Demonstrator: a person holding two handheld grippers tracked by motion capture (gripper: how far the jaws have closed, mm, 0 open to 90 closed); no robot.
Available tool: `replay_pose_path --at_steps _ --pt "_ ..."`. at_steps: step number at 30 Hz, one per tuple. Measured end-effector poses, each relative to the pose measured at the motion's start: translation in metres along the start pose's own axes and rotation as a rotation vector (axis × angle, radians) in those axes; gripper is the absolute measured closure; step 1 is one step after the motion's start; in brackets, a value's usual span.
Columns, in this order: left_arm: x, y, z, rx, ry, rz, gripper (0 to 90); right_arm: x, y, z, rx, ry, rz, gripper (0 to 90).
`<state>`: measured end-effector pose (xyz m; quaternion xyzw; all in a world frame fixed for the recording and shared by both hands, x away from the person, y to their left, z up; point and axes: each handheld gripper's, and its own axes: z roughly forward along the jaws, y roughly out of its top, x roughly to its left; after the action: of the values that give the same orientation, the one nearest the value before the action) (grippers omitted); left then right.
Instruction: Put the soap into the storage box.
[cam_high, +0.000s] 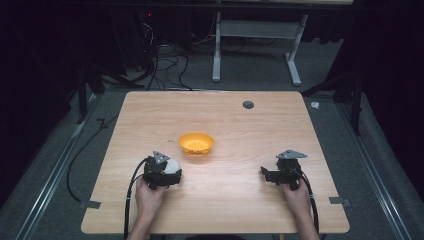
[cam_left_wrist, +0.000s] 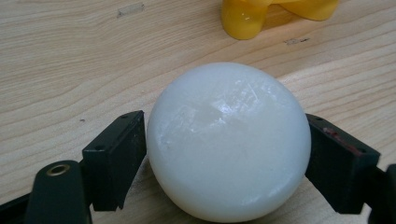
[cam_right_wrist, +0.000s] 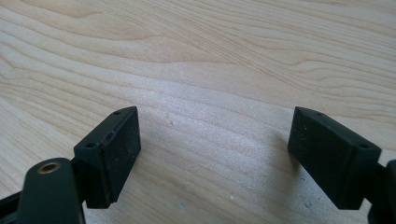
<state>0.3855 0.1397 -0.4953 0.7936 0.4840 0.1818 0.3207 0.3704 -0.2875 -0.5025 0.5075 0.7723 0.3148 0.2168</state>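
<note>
My left gripper (cam_high: 172, 169) has its jaws clamped on a white ball (cam_left_wrist: 228, 140), one black pad pressed against each side of it. The ball sits low over the wood, toward the near left part of the tabletop (cam_high: 235, 120). Just beyond it, nearer the middle, stands a yellow bowl (cam_high: 196, 143). My right gripper (cam_high: 265, 173) rests toward the near right edge, well apart from the ball, its jaws spread wide over bare wood. I can read no brand, label or writing on the ball, the bowl or either gripper.
</note>
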Motion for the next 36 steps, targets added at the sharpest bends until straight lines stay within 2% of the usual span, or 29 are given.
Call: replay_pose_path --at_steps 5,23,36 --pt "-0.001 0.000 0.001 -0.007 -0.004 -0.002 23.9 0.000 0.000 0.000 0.000 0.000 0.000 17.8" --pt "-0.001 -0.001 0.000 -0.015 -0.001 0.017 24.4 0.000 0.000 0.000 -0.002 -0.001 0.000 17.7" --pt "0.001 0.001 -0.011 -0.039 -0.019 0.004 24.4 0.000 0.000 0.000 -0.002 -0.001 0.000 17.7"
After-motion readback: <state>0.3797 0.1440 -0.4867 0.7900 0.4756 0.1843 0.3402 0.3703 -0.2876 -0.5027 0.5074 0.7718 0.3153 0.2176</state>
